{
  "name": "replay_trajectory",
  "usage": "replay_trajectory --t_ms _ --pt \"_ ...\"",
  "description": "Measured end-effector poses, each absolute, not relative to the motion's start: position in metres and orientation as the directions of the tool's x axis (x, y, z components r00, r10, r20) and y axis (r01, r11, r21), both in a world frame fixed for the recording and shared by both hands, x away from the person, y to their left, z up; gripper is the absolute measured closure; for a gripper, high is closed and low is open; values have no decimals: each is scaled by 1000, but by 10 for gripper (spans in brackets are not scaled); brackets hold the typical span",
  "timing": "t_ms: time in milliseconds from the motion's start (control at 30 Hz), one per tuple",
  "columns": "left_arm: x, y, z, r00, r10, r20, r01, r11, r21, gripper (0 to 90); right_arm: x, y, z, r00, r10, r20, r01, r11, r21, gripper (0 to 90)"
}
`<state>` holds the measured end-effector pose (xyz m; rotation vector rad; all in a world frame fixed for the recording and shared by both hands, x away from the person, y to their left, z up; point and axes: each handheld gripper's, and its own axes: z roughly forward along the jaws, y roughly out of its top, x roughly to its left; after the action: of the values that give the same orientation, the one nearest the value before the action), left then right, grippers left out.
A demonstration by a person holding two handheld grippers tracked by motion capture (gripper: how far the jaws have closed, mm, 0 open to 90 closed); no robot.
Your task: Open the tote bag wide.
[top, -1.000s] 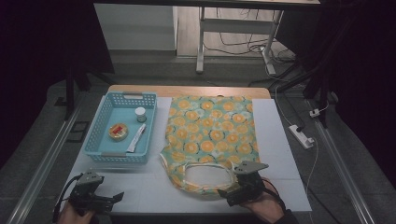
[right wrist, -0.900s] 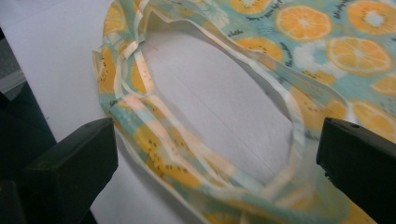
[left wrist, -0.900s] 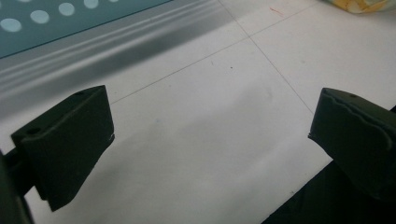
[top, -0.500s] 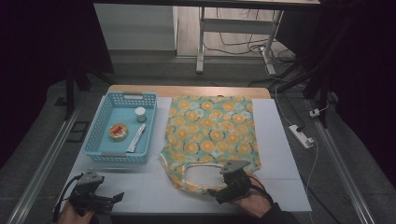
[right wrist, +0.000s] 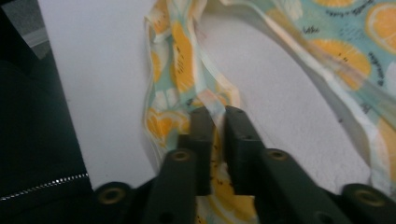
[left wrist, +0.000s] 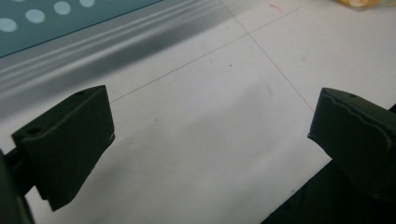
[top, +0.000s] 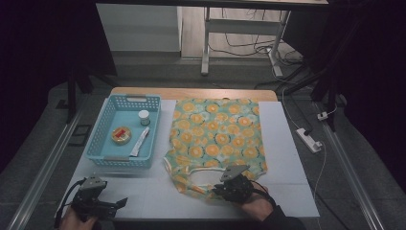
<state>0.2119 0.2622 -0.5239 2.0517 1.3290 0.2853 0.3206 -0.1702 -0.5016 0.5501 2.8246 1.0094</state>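
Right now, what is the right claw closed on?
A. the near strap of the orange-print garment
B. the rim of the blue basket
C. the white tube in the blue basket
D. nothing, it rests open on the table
A: in the right gripper view the right claw has its jaws pinched together on a fold of the orange-print garment at its near strap, well away from the blue basket.

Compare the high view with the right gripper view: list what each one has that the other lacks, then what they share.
High view alone: the blue basket with a small jar, a round tin and a tube, plus the left gripper near the table's front edge.
Right gripper view alone: the fingers pinched on the strap.
Both: the orange-print garment and the right gripper, its jaws just closed on the cloth.
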Motion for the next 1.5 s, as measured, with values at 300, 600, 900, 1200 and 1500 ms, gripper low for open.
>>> replay_trajectory --t_ms 300,600,900,1200,1500 --pt "212 262 -524 458 873 -169 727 -258 636 1 334 -176 -484 -913 402 70 336 643 689 890" --pt "213 262 -524 458 873 -171 729 -258 634 1 360 -177 -470 -899 433 67 343 599 723 892" --pt "213 263 -524 457 872 -174 730 -256 634 2 394 -166 -459 -900 435 18 306 603 736 896" --pt "213 263 -524 454 873 -176 732 -253 633 4 425 -159 -455 -877 479 21 329 571 752 897" --pt "213 264 -524 451 874 -180 734 -248 632 7 465 -151 -450 -849 528 12 349 544 763 897"
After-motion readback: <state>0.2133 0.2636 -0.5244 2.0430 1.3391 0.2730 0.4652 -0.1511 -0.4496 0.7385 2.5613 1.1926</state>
